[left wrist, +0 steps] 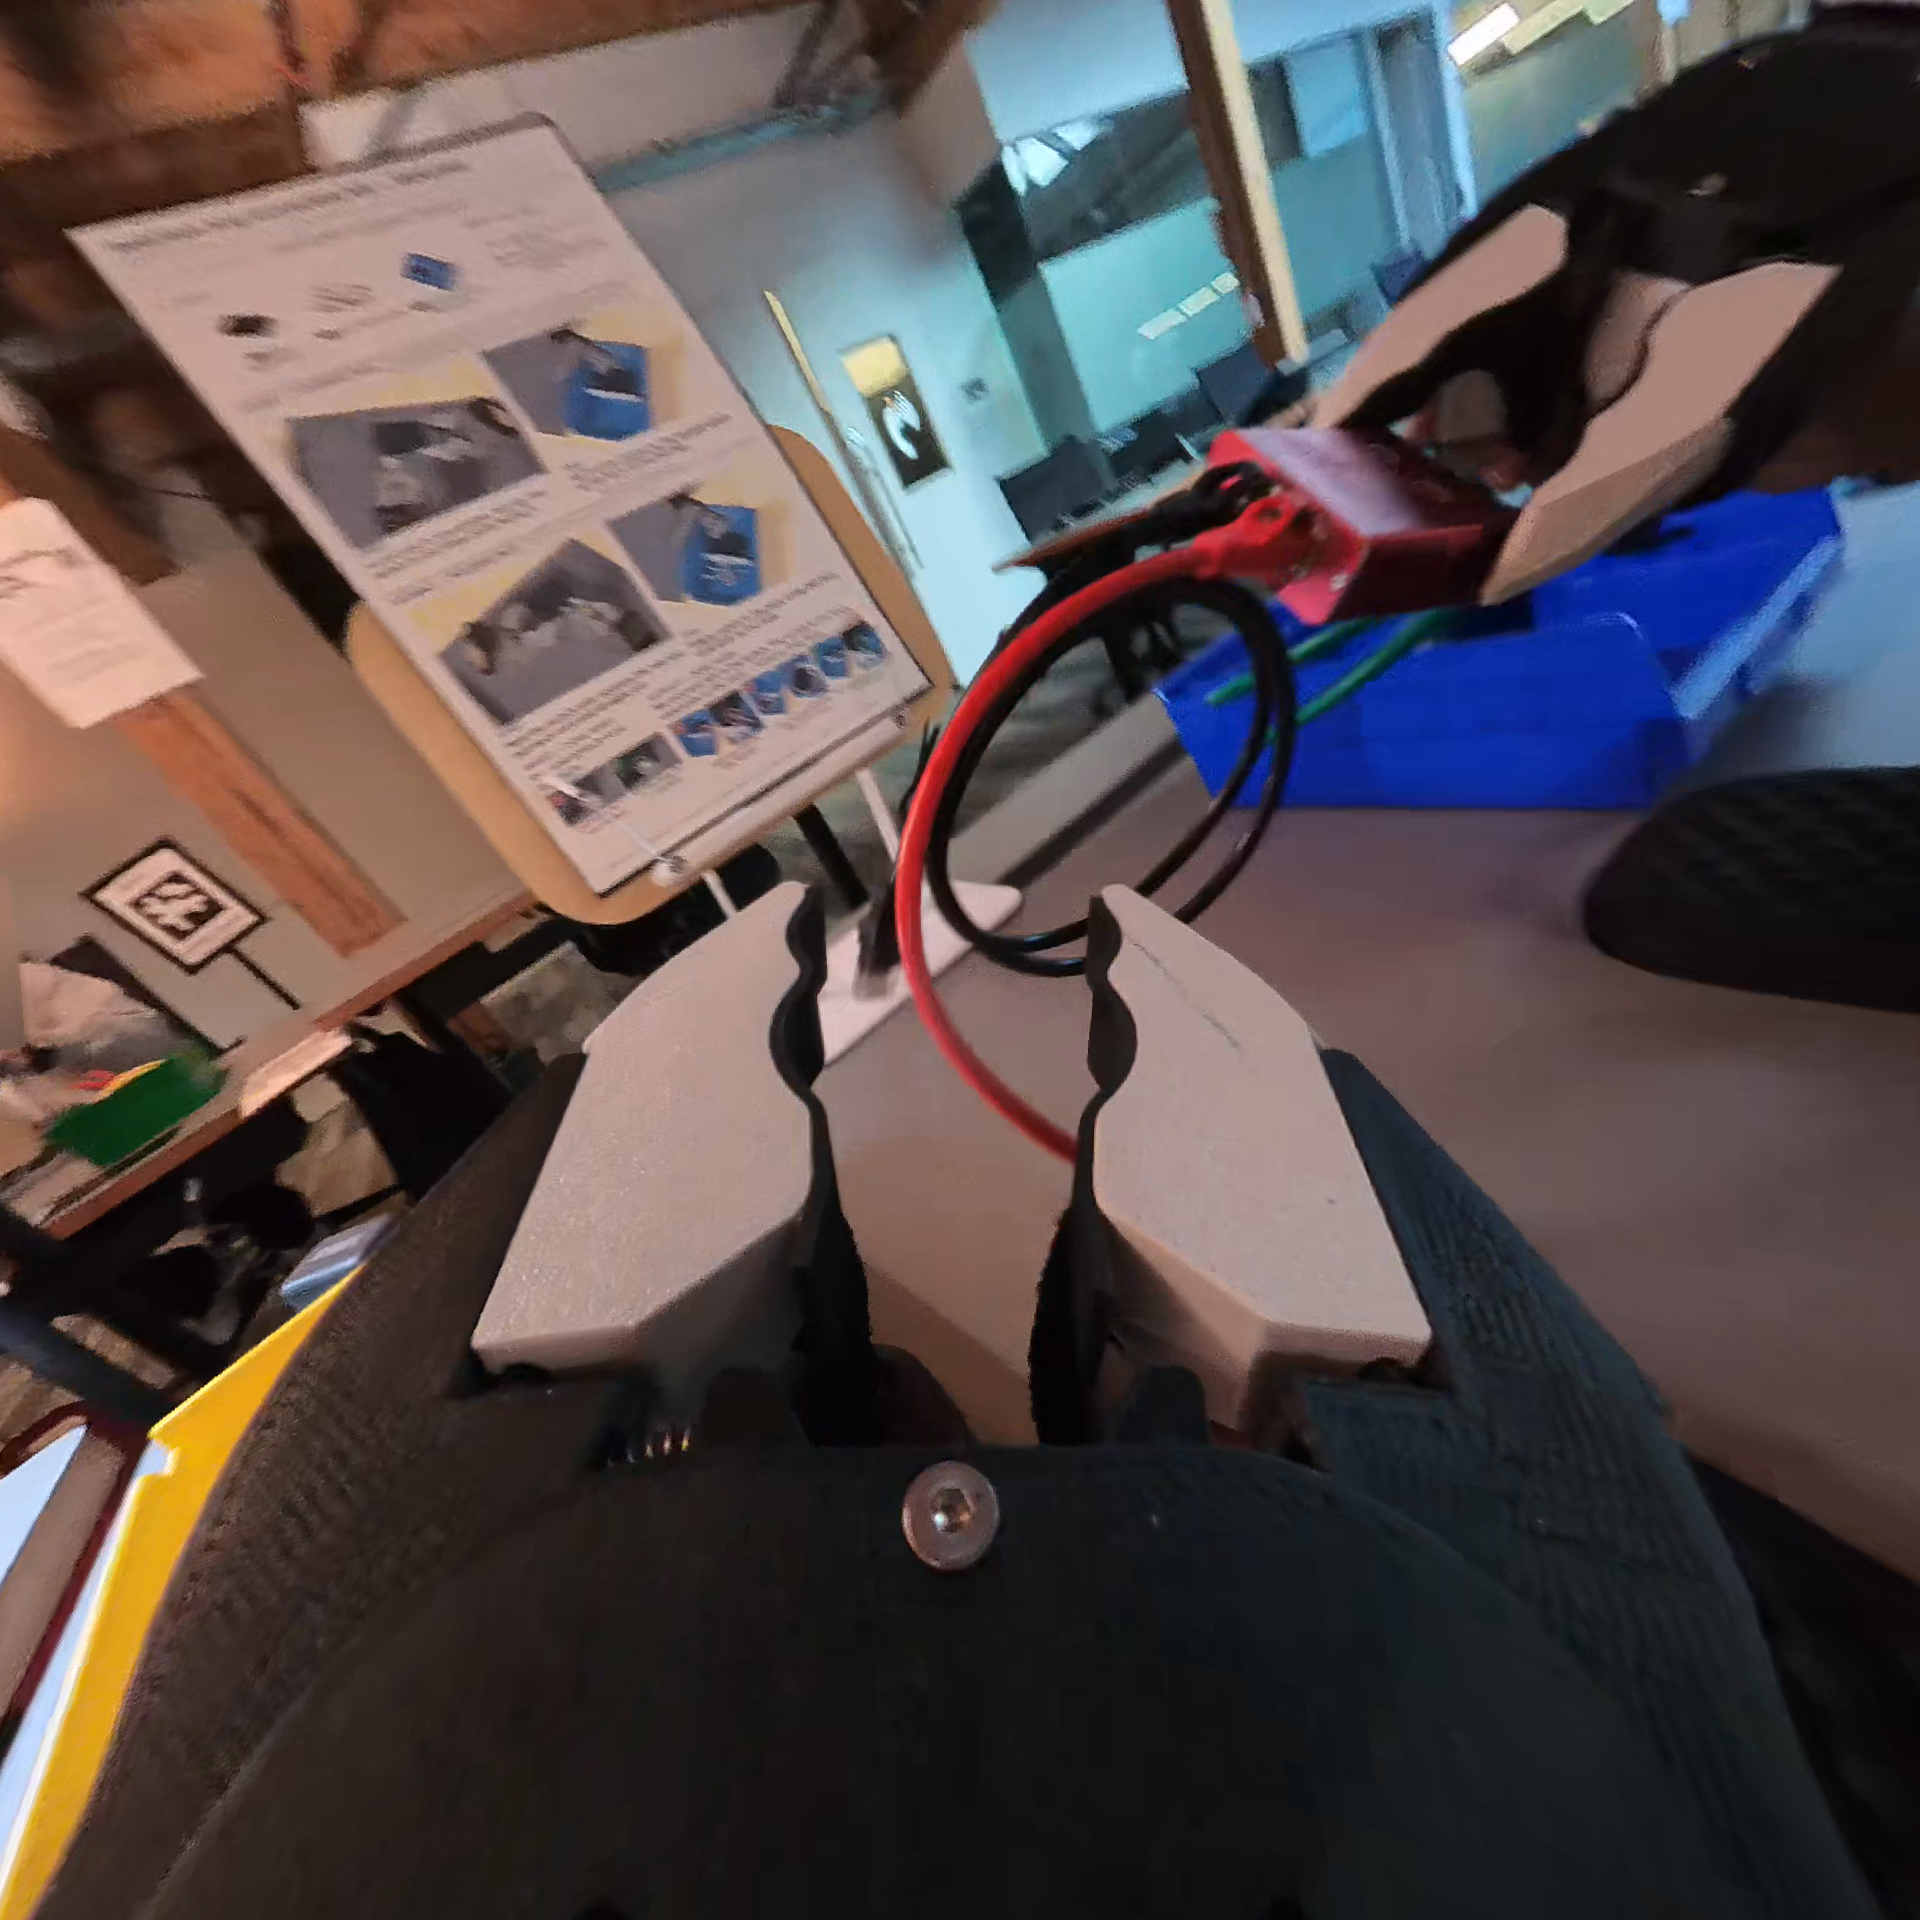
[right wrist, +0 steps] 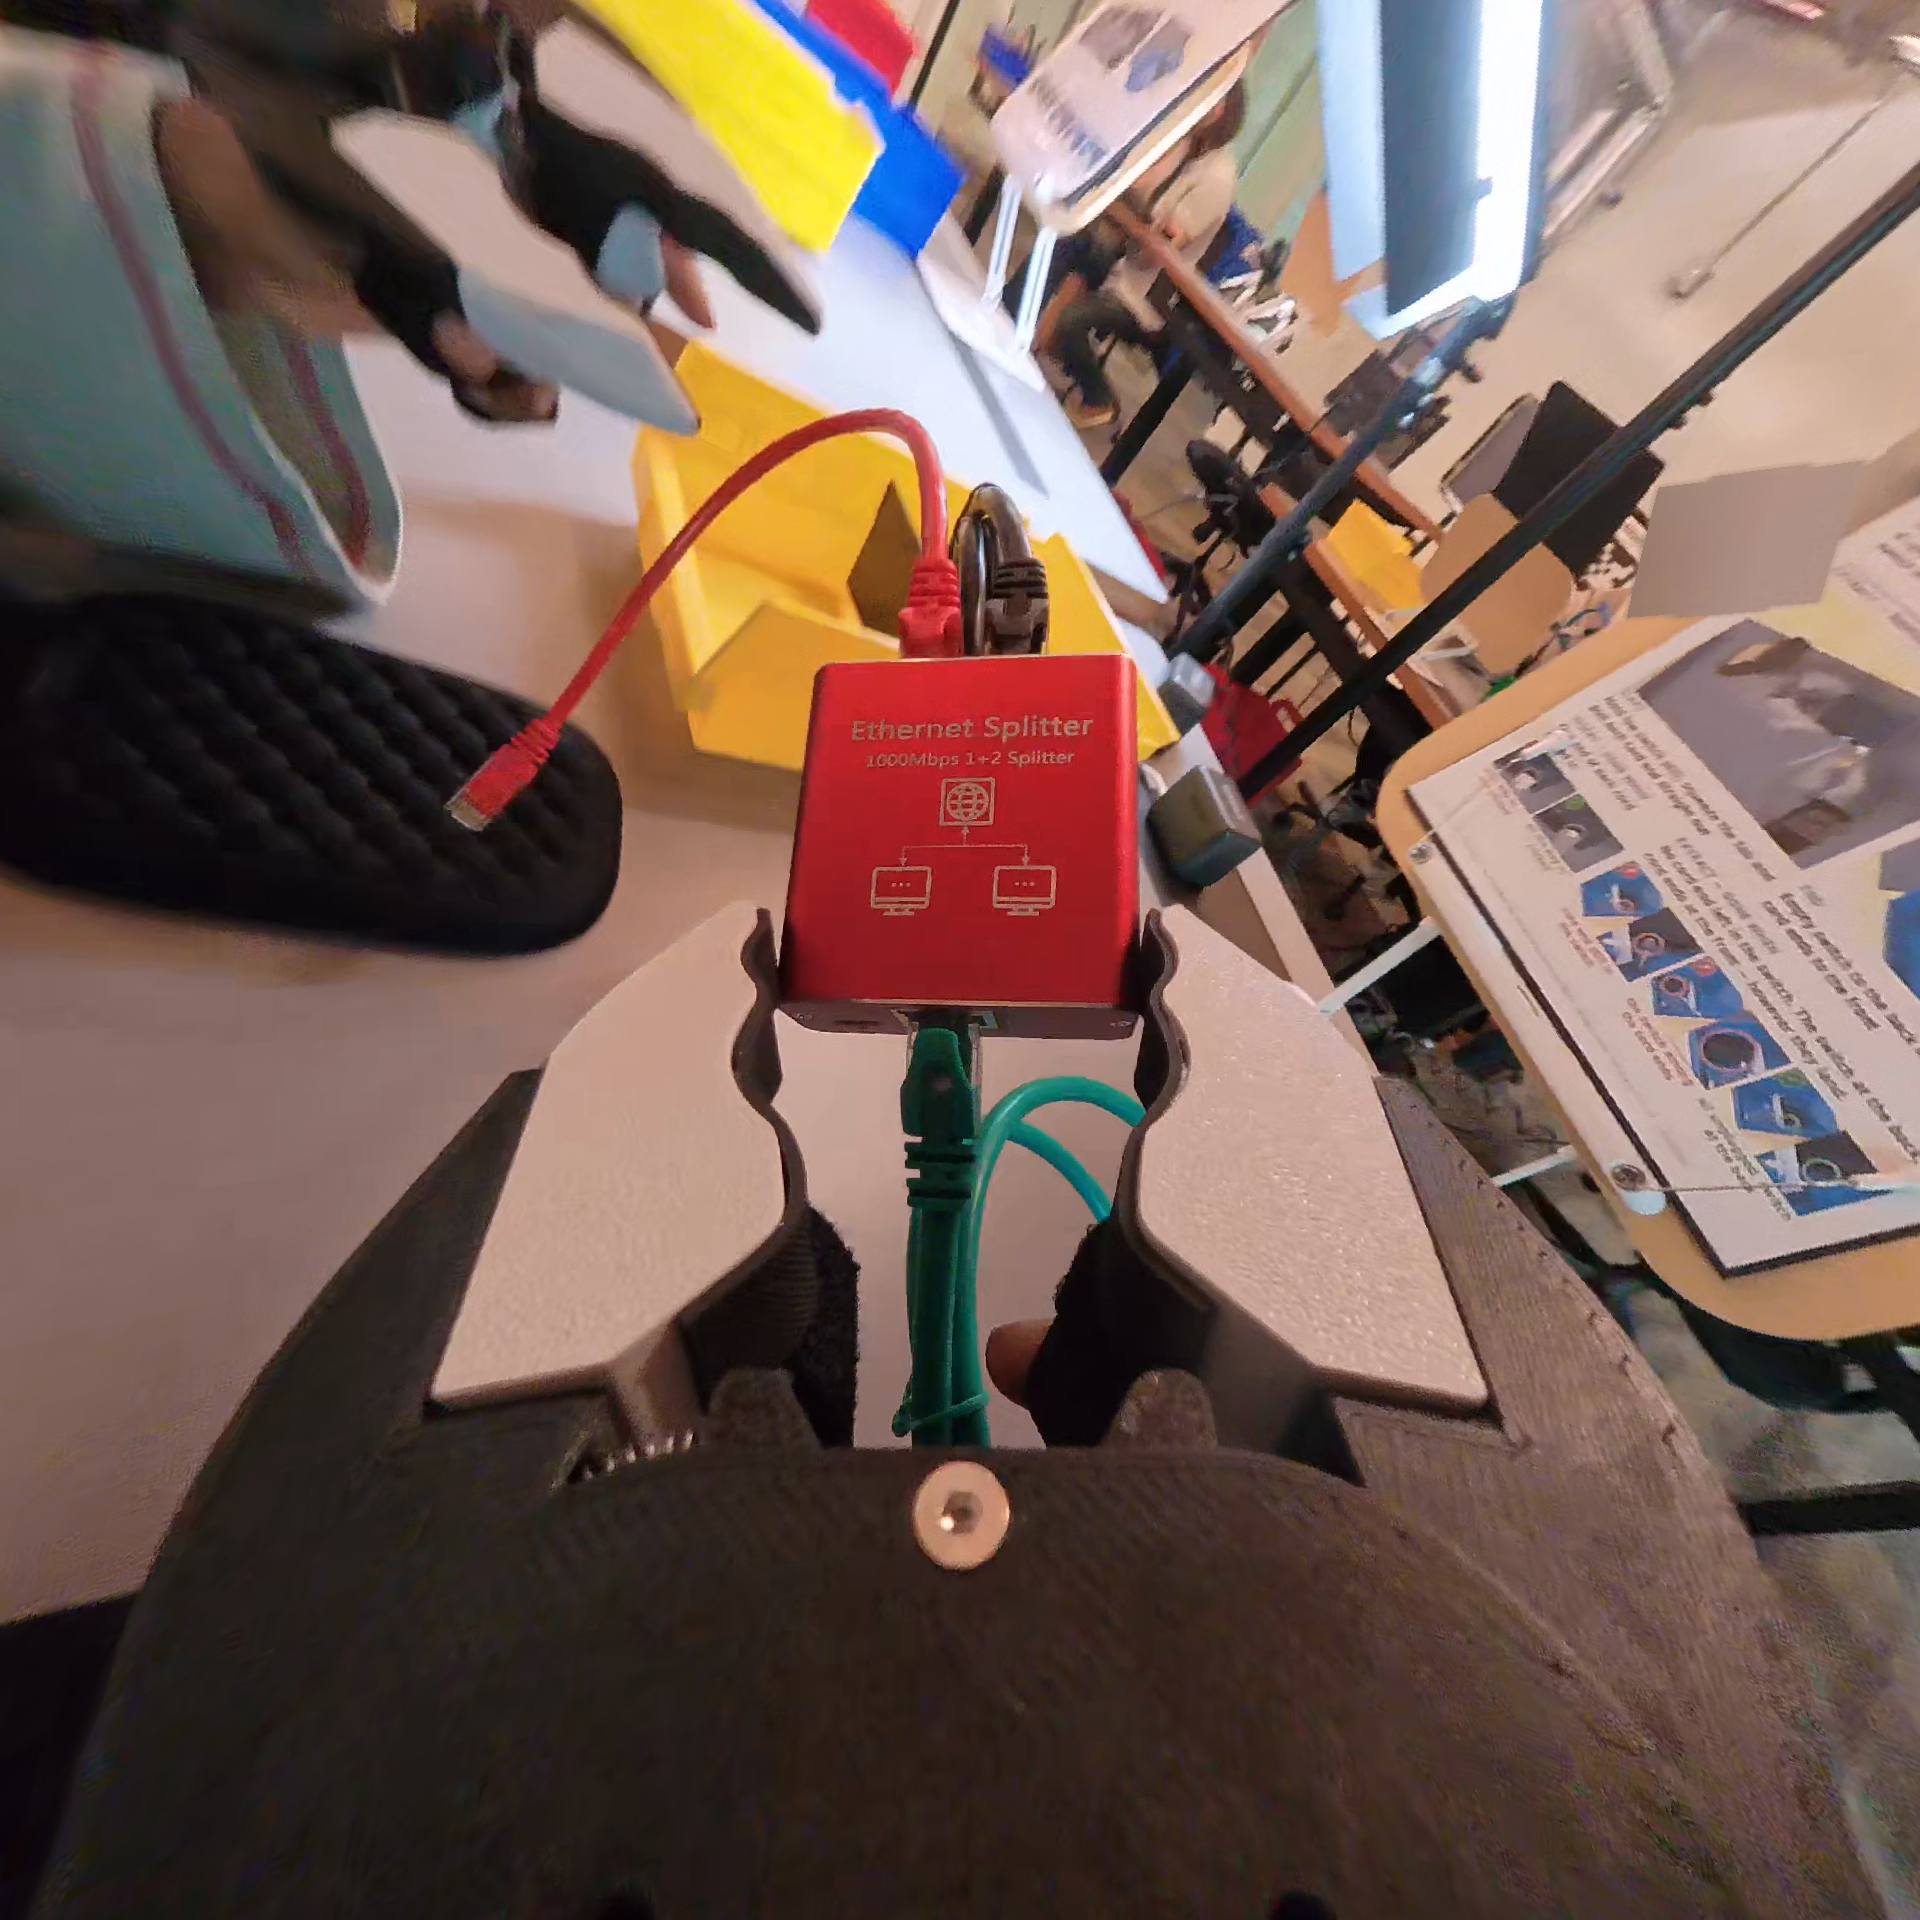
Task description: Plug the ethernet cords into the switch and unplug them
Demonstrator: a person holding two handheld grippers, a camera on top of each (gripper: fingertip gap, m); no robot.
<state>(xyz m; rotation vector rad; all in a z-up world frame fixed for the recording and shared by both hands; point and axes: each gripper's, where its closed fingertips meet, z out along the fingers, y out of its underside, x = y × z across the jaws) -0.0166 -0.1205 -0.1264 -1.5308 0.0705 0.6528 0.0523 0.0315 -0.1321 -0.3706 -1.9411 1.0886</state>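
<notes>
Around my work I see a yellow bin (right wrist: 790, 582) just behind the switch, a blue bin (left wrist: 1455, 707) under it in the left wrist view, a black padded mat (right wrist: 291, 779) on the table (right wrist: 208, 1091) and a tilted instruction board (left wrist: 499, 499), none of it blocking me. My right gripper (right wrist: 961, 977) clamps the red switch (right wrist: 961, 831), a small metal box held above the table. I count three cords plugged in, one red cord (right wrist: 727, 530) and one black cord (right wrist: 1013, 582) at its far end and one green cord (right wrist: 940, 1195) at the near end, while my left gripper (left wrist: 951, 935) hangs with jaws apart, gripping nothing, the red cord passing loosely between them.
</notes>
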